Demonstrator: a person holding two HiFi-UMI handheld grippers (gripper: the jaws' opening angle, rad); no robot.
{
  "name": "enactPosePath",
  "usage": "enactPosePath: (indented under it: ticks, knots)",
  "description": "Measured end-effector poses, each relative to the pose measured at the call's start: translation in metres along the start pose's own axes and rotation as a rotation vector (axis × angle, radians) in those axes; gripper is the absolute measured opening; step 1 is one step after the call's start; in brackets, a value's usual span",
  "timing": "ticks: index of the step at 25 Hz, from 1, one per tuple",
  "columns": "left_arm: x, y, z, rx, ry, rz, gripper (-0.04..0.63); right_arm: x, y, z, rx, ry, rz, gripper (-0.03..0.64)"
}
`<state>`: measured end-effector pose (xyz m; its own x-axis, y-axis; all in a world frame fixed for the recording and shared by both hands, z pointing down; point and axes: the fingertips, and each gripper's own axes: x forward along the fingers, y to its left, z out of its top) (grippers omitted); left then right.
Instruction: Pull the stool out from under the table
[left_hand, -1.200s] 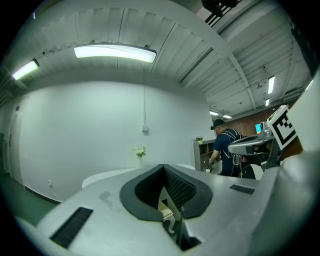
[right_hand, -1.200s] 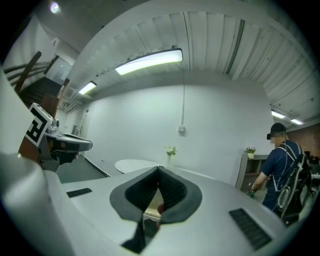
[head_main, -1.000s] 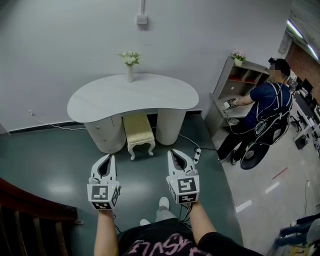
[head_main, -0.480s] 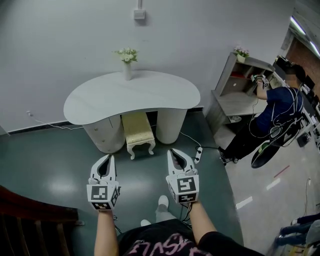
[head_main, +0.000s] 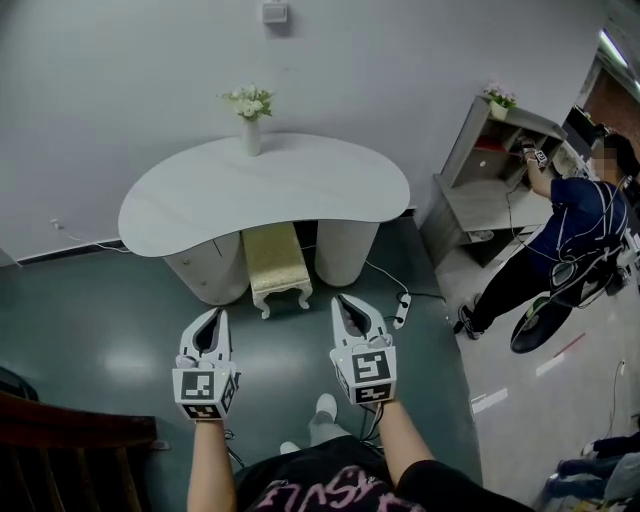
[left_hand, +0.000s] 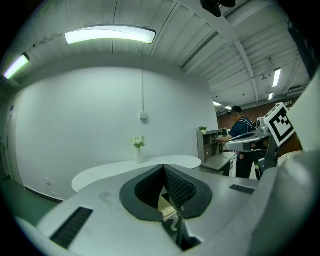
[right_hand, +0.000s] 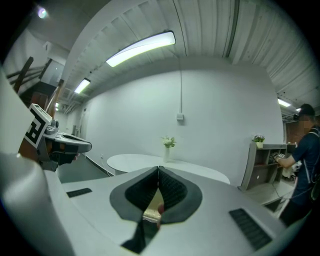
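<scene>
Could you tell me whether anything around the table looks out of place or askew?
Nothing is spilled or tipped: the stool stands upright, half under the table, and the vase is upright. Only a power strip lies loose on the floor beside the table.

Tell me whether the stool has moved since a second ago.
No. The stool still sits tucked between the two pedestals of the table, its back end under the top, as before. Only the camera's view has shifted.
</scene>
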<state>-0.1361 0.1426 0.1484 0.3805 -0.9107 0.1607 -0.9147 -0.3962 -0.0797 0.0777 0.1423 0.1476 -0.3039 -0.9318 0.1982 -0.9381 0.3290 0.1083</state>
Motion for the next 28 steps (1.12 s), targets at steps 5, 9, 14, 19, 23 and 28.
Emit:
enactPosePath:
  ticks: [5, 9, 14, 19, 23, 28]
  knots:
    - [0.035, -0.004, -0.006, -0.001, 0.026, 0.014, 0.012, 0.029, -0.023, -0.008, 0.004, 0.012, 0.028, 0.063]
    - [0.057, -0.011, -0.006, 0.015, 0.043, 0.023, 0.012, 0.047, -0.041, -0.012, 0.02, 0.011, 0.049, 0.063]
    - [0.079, -0.009, -0.006, 0.016, 0.051, 0.04, 0.012, 0.07, -0.053, -0.017, 0.034, 0.01, 0.075, 0.063]
    - [0.094, -0.012, -0.003, 0.014, 0.054, 0.055, 0.012, 0.082, -0.067, -0.017, 0.037, 0.008, 0.087, 0.063]
    - [0.098, -0.011, -0.001, 0.021, 0.05, 0.064, 0.012, 0.087, -0.073, -0.015, 0.04, -0.002, 0.086, 0.063]
    - [0.101, -0.007, 0.002, 0.018, 0.045, 0.078, 0.012, 0.093, -0.076, -0.012, 0.04, -0.004, 0.091, 0.063]
